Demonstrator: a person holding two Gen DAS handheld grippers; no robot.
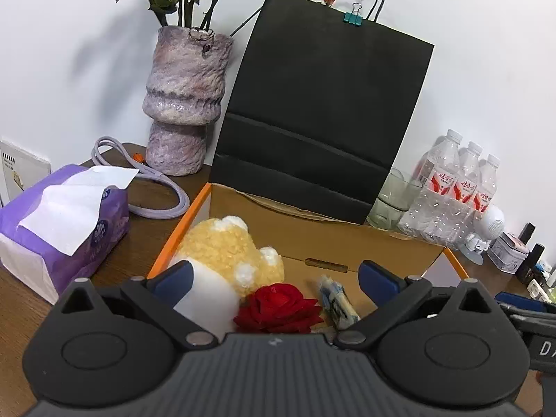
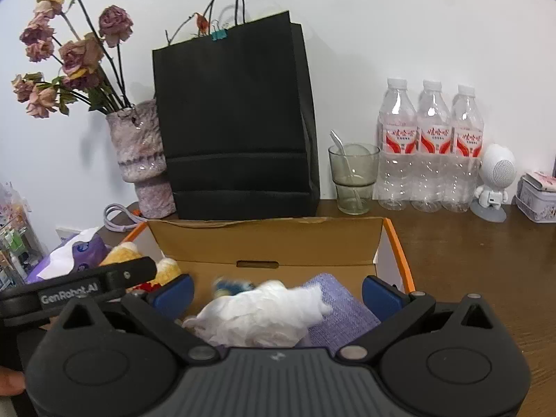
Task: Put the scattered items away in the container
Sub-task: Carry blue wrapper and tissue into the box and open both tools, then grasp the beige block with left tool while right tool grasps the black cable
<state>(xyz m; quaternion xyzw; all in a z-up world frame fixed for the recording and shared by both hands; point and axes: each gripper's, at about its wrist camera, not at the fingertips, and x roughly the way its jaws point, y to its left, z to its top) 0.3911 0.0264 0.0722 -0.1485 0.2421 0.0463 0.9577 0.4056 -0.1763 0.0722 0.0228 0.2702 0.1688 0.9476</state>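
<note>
An open cardboard box [image 1: 330,239] with orange edges stands on the wooden table. In the left wrist view it holds a yellow plush toy [image 1: 222,246], a red rose [image 1: 278,307] and a small blue-and-white packet [image 1: 335,299]. My left gripper [image 1: 276,279] hovers over them, jaws wide open and nothing between the pads. In the right wrist view my right gripper [image 2: 278,293] is also wide open over the box [image 2: 271,243]. Beneath it lie a blurred white crumpled tissue [image 2: 264,312] and a purple cloth [image 2: 344,309]. The left gripper's body [image 2: 87,288] shows at the left.
A black paper bag [image 1: 312,121] stands right behind the box, with a vase of dried roses [image 1: 184,104] to its left. A purple tissue pack [image 1: 62,222] and a cable [image 1: 156,187] lie left. A glass with a spoon [image 2: 354,177], water bottles [image 2: 431,146], a white figurine [image 2: 497,180] and a tin [image 2: 538,196] stand right.
</note>
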